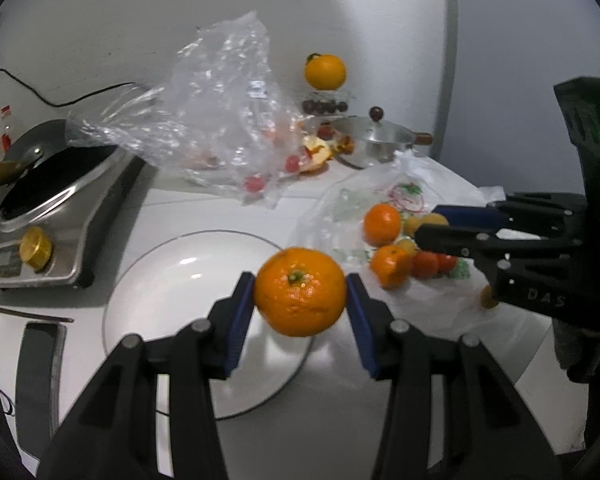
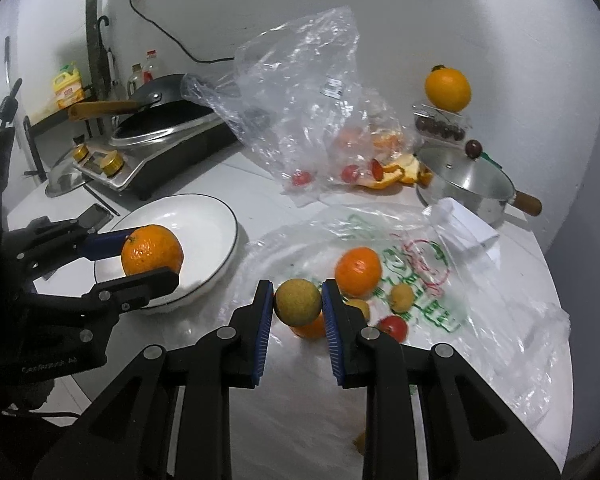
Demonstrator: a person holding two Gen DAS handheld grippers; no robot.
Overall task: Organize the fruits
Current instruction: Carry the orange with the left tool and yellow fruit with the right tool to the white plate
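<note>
Nearest you, your left gripper [image 1: 300, 294] has its jaws partly apart and pressed on a large orange [image 1: 299, 291], held above the near rim of the white plate [image 1: 172, 280]. Your right gripper [image 2: 296, 304] has its jaws drawn in as far as they go, clamped on a small yellow-green fruit [image 2: 298, 302] raised over the printed plastic bag [image 2: 420, 280]. On that bag, just past the jaws, lie another orange [image 2: 358, 271], a small yellow fruit [image 2: 402, 297] and a red tomato [image 2: 394, 327]. The plate is bare, with open table [image 2: 260, 196] between it and the bag. Beyond, a crumpled clear bag [image 2: 300, 92] stands tall beside the induction cooker [image 2: 168, 136]. The right view alone shows the saucepan's [image 2: 460, 176] wooden handle and the table's right edge; the left view shows the cooker's gold knob [image 1: 36, 244] close up
</note>
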